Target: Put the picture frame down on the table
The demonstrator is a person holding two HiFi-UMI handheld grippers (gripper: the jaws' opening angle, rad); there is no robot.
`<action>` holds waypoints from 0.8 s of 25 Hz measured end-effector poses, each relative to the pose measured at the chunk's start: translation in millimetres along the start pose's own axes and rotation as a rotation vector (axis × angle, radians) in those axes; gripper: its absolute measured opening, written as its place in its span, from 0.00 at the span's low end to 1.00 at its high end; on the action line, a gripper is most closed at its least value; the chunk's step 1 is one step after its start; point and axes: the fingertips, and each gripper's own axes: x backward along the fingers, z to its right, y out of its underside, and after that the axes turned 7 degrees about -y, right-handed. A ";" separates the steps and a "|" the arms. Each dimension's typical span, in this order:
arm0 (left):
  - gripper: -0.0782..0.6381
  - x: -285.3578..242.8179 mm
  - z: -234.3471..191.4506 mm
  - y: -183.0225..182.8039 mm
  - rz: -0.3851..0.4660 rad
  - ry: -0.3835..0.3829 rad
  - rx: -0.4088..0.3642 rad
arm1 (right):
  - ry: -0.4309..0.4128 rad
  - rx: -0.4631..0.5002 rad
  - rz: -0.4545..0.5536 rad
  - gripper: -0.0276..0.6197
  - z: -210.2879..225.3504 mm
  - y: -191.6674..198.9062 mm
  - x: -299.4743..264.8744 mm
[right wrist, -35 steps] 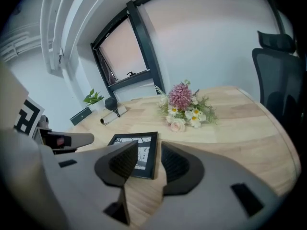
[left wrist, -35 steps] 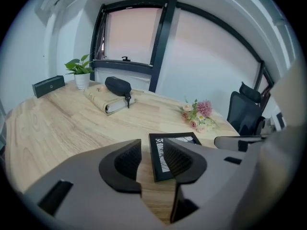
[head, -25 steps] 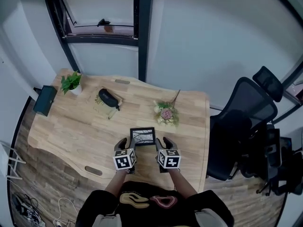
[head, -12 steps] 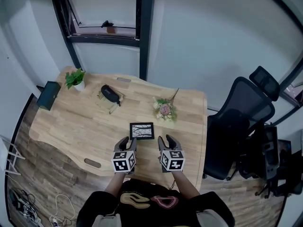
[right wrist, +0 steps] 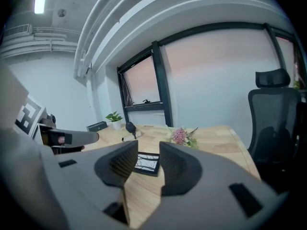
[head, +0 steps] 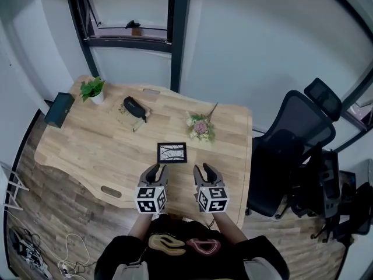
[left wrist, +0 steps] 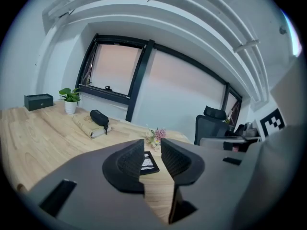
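Left jaws narrowing, empty, picture frame on table

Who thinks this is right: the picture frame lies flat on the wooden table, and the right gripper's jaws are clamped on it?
Not quite. The picture frame lies flat on the wooden table, but the right gripper is clear of it, jaws apart and empty; the right gripper view shows this.

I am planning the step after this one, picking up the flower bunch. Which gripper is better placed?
Probably the right gripper: its jaws stand apart and empty, and the flower bunch lies nearly straight ahead of it. The left gripper, empty too, jaws just closing partly, sits off to the side.
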 end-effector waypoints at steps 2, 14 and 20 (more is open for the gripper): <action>0.26 5.2 4.2 0.0 0.008 0.003 0.008 | -0.005 -0.001 0.004 0.25 -4.2 -0.3 6.2; 0.16 19.6 19.1 0.6 0.059 0.024 0.028 | 0.045 0.003 0.040 0.06 3.6 -2.9 27.2; 0.14 23.8 18.4 -2.0 0.076 0.005 0.047 | 0.041 0.020 0.068 0.06 3.3 -8.9 29.2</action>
